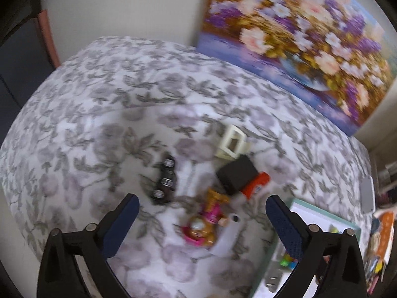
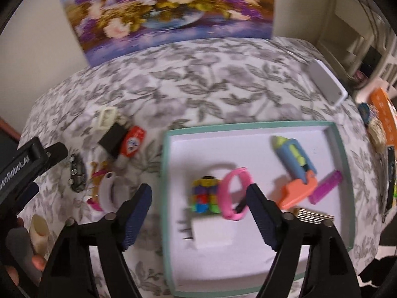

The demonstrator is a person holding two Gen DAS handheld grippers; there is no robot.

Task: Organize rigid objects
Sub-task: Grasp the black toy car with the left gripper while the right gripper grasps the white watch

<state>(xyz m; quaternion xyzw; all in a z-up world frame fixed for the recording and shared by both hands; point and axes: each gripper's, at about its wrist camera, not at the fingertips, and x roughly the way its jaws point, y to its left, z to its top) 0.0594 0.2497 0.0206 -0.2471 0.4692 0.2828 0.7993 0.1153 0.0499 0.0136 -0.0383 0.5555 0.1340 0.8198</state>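
Tongs over bedspread and tray, both pairs spread wide and empty.

My left tongs (image 1: 202, 207) hover above the loose toys: black car (image 1: 165, 182), doll (image 1: 204, 219), black cube (image 1: 237, 175). My right tongs (image 2: 199, 197) hang over the teal-rimmed tray (image 2: 343, 173), near the pink band (image 2: 234, 193) and colour cube (image 2: 204, 195), touching nothing.

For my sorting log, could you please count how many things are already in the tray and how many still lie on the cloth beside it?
In the tray: 7 (puzzle cube, pink band, toy rocket, orange piece, purple bar, white block, coin stack)
On the cloth: 6 (toy car, cream frame, black box, red pack, doll, white ring)
Total: 13
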